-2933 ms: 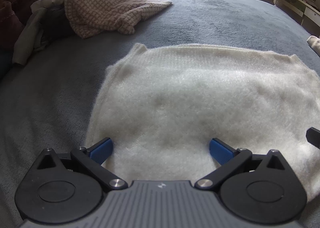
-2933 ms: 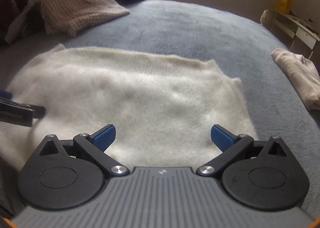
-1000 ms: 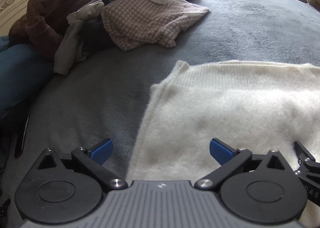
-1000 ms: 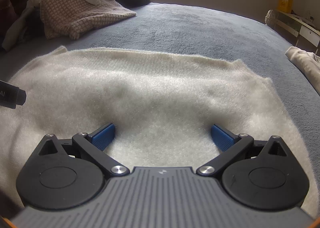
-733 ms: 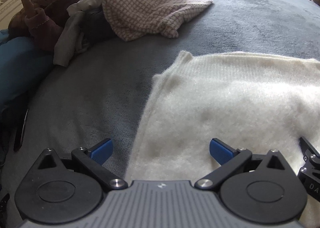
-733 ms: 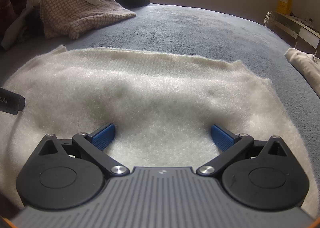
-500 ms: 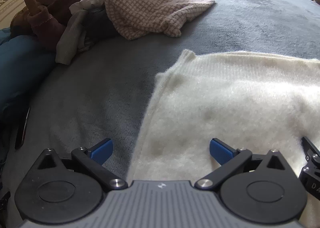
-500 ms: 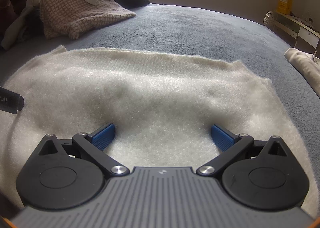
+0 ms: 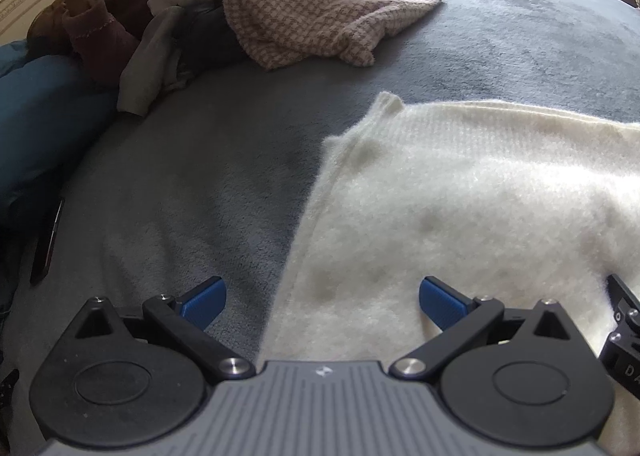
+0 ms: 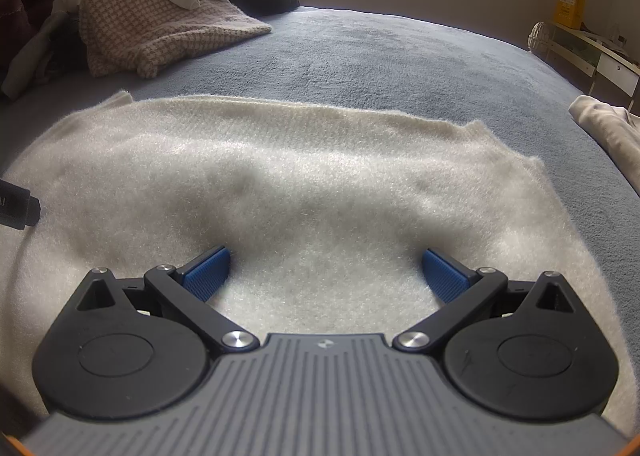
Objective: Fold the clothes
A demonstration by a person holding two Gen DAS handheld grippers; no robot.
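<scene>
Looks like the setup for a fold: left gripper [image 9: 322,302] straddles the sweater [image 9: 460,196] edge, right gripper [image 10: 326,270] sits over its middle, both jaws spread wide. Next they need to pinch the fabric ahead of the jaws and lift.

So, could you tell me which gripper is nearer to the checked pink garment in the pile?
Left. The left gripper straddles the white sweater's left edge, on the side of the checked garment. The right gripper sits over the sweater's middle, farther off.

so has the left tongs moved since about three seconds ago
Yes. The left tongs shifted left: they now straddle the fluffy cream sweater's left edge, one finger over the grey blanket.
</scene>
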